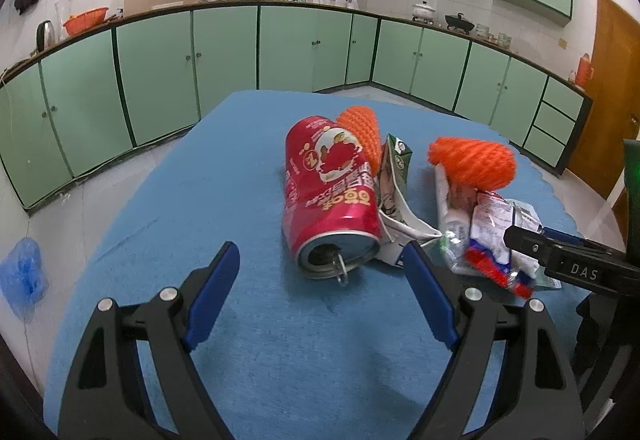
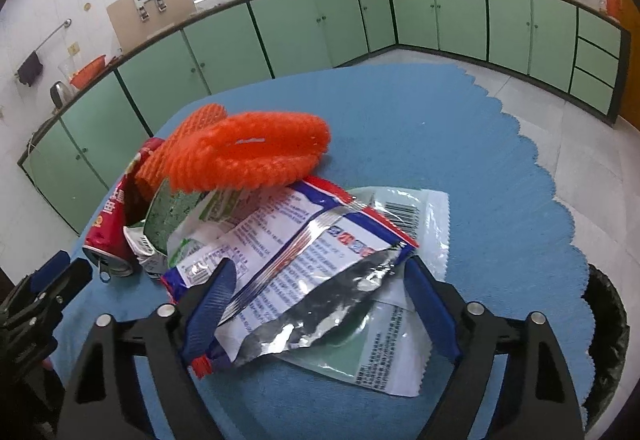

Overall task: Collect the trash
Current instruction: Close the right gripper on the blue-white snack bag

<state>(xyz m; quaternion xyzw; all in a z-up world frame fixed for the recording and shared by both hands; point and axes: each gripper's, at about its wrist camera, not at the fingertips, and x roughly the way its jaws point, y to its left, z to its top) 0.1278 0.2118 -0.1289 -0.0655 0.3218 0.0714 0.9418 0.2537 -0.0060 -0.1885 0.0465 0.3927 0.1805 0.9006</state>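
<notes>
right gripper (image 2: 316,300) is spread wide w/ the foil snack wrapper (image 2: 304,272) lying between its blue fingers (image 2: 210,300), low center of the right wrist view; not pinched yet. left gripper (image 1: 320,296) also spread, holding nothing, lined up on the dented red can (image 1: 330,195) at mid frame of the left wrist view. rest of the trash sits in one heap on the blue mat (image 1: 192,175): green carton (image 1: 394,175) touching the can, two orange foam nets (image 2: 248,155) on top, clear packet (image 2: 400,340) under the wrapper. likely step: grab the wrapper. close on the crumpled foil part, not the flat edge, and lift slow so the net resting on it slides off and the packet stays behind.
</notes>
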